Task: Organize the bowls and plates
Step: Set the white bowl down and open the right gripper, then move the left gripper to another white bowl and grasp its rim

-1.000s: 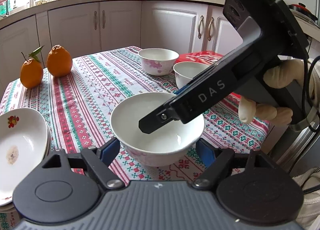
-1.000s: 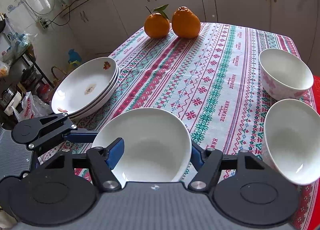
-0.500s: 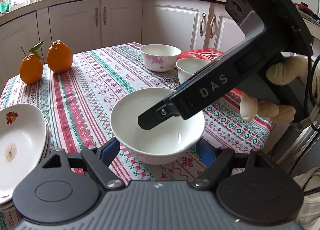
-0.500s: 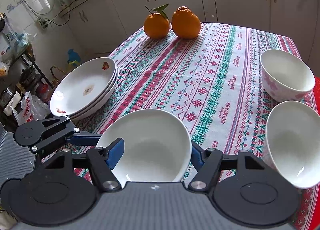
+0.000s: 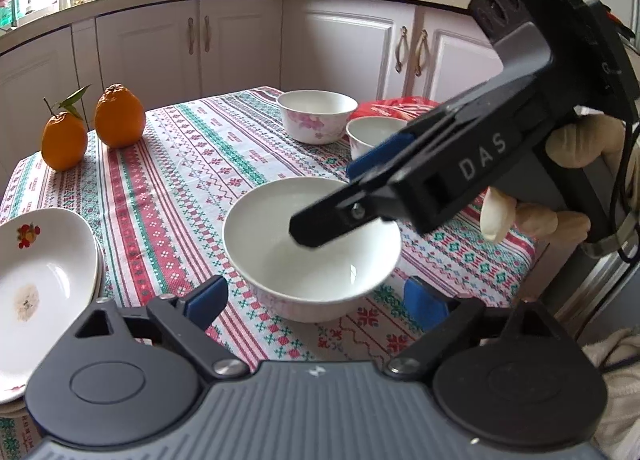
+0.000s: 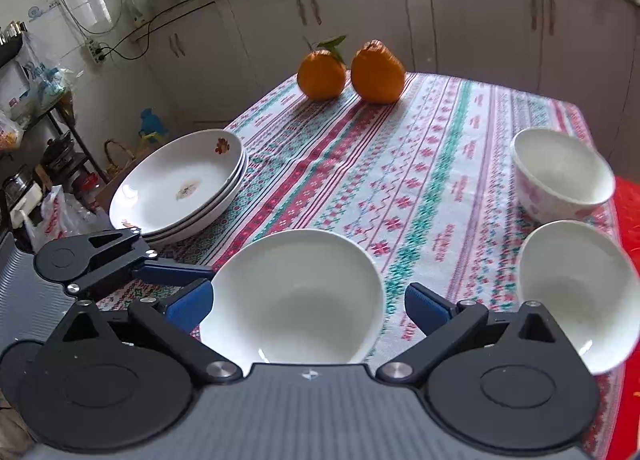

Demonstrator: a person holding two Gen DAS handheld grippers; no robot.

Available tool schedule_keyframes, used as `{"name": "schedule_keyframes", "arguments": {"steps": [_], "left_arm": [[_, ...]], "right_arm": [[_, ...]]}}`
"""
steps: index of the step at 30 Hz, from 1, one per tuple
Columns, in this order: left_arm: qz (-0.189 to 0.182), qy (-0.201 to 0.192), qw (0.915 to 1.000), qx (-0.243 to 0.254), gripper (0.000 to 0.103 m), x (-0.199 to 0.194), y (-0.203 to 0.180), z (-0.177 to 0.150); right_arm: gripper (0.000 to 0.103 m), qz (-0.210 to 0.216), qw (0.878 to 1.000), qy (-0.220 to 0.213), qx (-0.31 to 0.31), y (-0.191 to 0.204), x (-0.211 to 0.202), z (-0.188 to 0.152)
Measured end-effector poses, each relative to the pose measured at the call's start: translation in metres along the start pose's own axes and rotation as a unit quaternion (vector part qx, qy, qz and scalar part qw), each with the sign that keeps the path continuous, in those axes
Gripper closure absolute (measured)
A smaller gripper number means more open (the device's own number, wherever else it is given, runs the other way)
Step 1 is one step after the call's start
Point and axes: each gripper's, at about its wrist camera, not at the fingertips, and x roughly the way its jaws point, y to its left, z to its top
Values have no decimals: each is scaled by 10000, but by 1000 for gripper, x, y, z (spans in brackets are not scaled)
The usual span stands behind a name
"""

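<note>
A white bowl (image 5: 312, 260) stands on the patterned tablecloth (image 5: 168, 179), also in the right wrist view (image 6: 296, 300). My left gripper (image 5: 316, 296) is open, its blue pads on either side of the bowl's near rim. My right gripper (image 6: 308, 300) is open and hovers above the same bowl; its body (image 5: 440, 175) crosses the left wrist view. Two more white bowls (image 6: 560, 171) (image 6: 576, 288) stand at the right. A stack of white plates (image 6: 180, 187) lies at the left, also in the left wrist view (image 5: 40, 280).
Two oranges (image 6: 352, 69) sit at the table's far side. A red bag (image 5: 396, 107) lies behind the bowls. Kitchen cabinets (image 5: 240, 43) run behind the table. The table's right edge (image 5: 532, 260) is close to my right hand.
The right gripper has risen a little above the bowl and its jaws have widened. The left gripper has pulled back slightly, still around the bowl.
</note>
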Motion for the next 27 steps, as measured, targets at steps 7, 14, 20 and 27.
{"name": "schedule_keyframes", "arguments": {"steps": [7,14,20,27], "left_arm": [[-50,-11,9997,232,5,-16,-11,6],[-68,-176,9986,494,5,-20,-23,29],[-221,-297,9965,751,5,-11,-38,48],[-313,-318,9935,1048,5,11,-53,72]], "right_arm": [[0,-888,9933,-611,-420,4,-34,-14],[0,-1493,9848,-670,-581,-8,-57,-29],[0,-1633,9850,-521,-205,-31,-69,-41],[0,-1901,9805,-472,-174,-48,-76,-52]]}}
